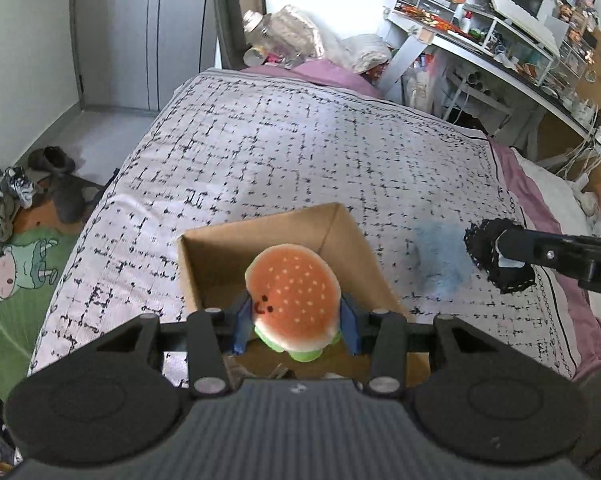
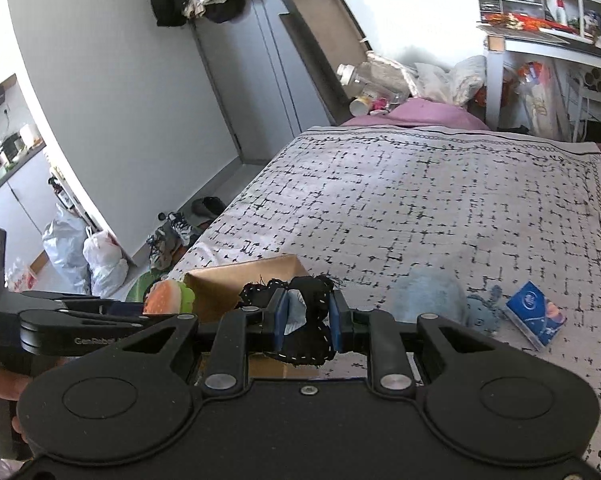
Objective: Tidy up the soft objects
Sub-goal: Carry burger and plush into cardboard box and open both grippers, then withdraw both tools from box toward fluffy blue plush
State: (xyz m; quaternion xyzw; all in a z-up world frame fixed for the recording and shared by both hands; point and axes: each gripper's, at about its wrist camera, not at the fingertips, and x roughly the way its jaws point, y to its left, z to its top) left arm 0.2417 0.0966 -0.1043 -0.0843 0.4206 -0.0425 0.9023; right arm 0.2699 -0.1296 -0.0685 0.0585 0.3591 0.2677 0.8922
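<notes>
My left gripper [image 1: 296, 322] is shut on a plush burger toy [image 1: 292, 294] with an orange bun and green rim, held over the open cardboard box [image 1: 220, 248] on the bed. The toy also shows in the right wrist view [image 2: 168, 297] beside the box [image 2: 244, 276]. My right gripper [image 2: 306, 320] is shut on a black fabric piece with white stitching [image 2: 308, 336], right of the box; it also shows in the left wrist view [image 1: 496, 256]. A light blue fluffy soft item [image 1: 440, 260] lies on the bed between box and right gripper, also in the right wrist view [image 2: 428, 294].
A blue tissue packet [image 2: 534, 314] and a small blue plush [image 2: 484, 310] lie on the patterned bedspread [image 1: 300, 140]. Shoes [image 1: 52, 160] and a green rug [image 1: 16, 280] are on the floor left of the bed. A cluttered desk [image 1: 500, 48] stands at the far right.
</notes>
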